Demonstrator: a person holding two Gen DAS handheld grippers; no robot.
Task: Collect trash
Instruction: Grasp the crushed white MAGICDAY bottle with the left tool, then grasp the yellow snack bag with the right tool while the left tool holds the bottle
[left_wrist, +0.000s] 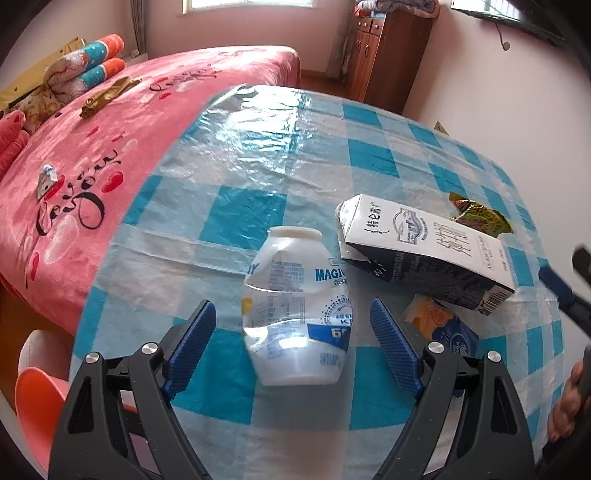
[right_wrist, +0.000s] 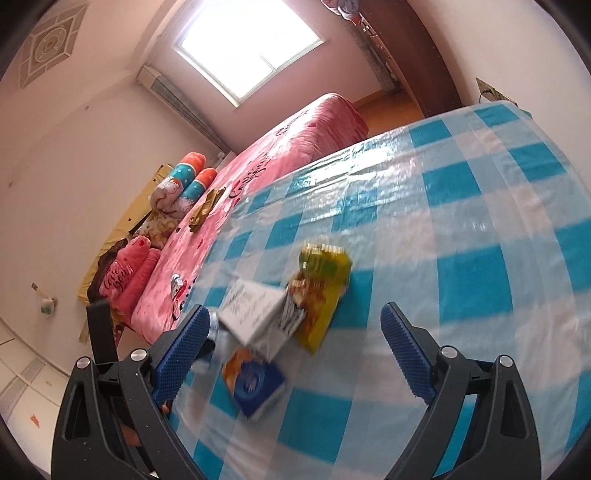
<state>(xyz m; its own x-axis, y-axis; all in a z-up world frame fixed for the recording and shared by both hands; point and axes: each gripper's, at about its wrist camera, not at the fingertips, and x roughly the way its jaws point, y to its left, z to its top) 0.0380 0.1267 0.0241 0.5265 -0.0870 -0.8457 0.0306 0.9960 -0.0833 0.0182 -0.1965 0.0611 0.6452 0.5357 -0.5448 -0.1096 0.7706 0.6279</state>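
Right now the left gripper (left_wrist: 293, 325) is spread wide w/ a crushed white bottle (left_wrist: 295, 310) between its fingers, pads clear of it on both sides. Bottle lies on the blue-check table (left_wrist: 258, 155). At 2 o'clock from it: milk carton (left_wrist: 424, 251), green wrapper (left_wrist: 480, 218) beyond, blue-orange packet (left_wrist: 443, 325) at 3. Right gripper (right_wrist: 295, 325) also spread, nothing gripped, carton (right_wrist: 258, 314) ahead.

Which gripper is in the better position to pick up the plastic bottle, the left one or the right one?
Left. The left gripper is open with the plastic bottle already between its fingers. The right gripper faces the milk carton and wrappers instead.
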